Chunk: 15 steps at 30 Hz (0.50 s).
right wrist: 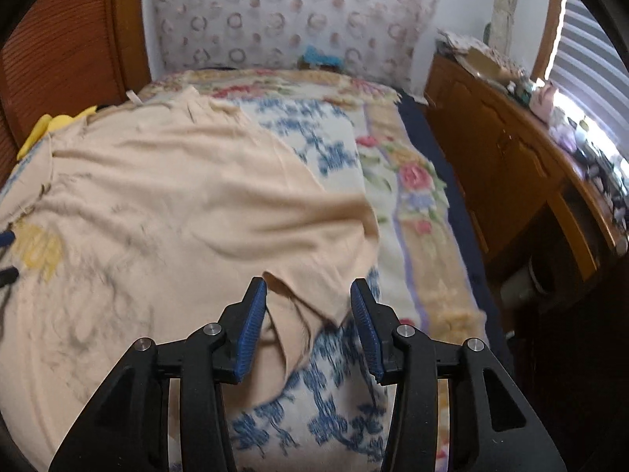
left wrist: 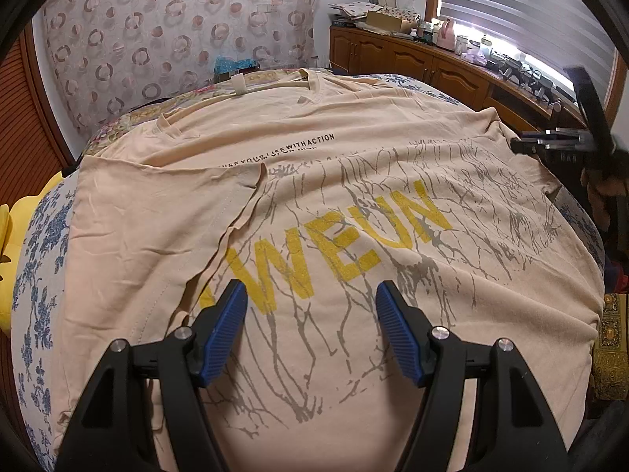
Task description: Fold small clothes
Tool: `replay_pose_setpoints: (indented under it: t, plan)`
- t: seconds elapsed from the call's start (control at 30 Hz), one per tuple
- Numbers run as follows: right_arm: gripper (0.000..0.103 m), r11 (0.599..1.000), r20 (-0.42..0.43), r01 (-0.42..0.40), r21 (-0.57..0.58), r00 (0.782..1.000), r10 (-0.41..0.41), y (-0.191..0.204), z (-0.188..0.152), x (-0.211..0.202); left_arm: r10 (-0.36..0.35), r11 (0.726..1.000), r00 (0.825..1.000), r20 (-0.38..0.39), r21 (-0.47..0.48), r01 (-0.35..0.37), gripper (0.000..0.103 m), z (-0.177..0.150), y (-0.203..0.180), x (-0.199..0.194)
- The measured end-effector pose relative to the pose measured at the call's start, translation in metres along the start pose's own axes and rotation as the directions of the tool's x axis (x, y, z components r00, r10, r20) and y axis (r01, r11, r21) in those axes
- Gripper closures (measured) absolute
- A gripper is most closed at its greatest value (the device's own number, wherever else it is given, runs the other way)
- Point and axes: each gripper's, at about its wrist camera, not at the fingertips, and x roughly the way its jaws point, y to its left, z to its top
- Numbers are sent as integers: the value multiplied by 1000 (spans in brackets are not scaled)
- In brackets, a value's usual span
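A beige T-shirt (left wrist: 322, 204) with yellow letters and grey crack print lies spread on the bed. Its left sleeve is folded in over the chest. My left gripper (left wrist: 310, 295) is open and empty, hovering above the shirt's printed front. My right gripper (right wrist: 308, 295) is open and empty over the shirt's right sleeve (right wrist: 302, 314), whose edge lies between the fingers. The shirt also fills the left of the right wrist view (right wrist: 165, 204). The right gripper shows in the left wrist view (left wrist: 523, 143) at the shirt's far right edge.
The bed has a blue floral sheet (right wrist: 314, 413) and a rose-patterned blanket (right wrist: 412, 181). A wooden cabinet (left wrist: 412, 63) with clutter runs along the right under a window. A patterned headboard cover (left wrist: 157, 31) stands behind. A yellow item (left wrist: 11, 236) lies at the left.
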Motion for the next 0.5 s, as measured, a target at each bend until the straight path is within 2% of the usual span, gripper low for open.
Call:
replay_pose_setpoints:
  t: [0.1, 0.17, 0.23, 0.33, 0.5]
  plan:
    - [60, 999, 10, -21, 36, 1000, 20, -6, -7, 2, 0, 1000, 1000, 0, 0, 0, 34, -1, 0, 0]
    - [94, 997, 15, -67, 42, 998, 66, -7, -7, 0, 0, 1000, 1000, 0, 0, 0, 34, 0, 0, 0]
    - [100, 996, 25, -83, 32, 996, 82, -4, -4, -4, -1, 1000, 1000, 0, 0, 1, 34, 0, 0, 0]
    - [100, 985, 86, -172, 4, 981, 171, 12, 11, -25, -1, 1000, 1000, 0, -1, 1, 34, 0, 0, 0]
    - [101, 954, 175, -286, -87, 939, 298, 60, 43, -66, -1, 1000, 1000, 0, -1, 1, 34, 0, 1, 0]
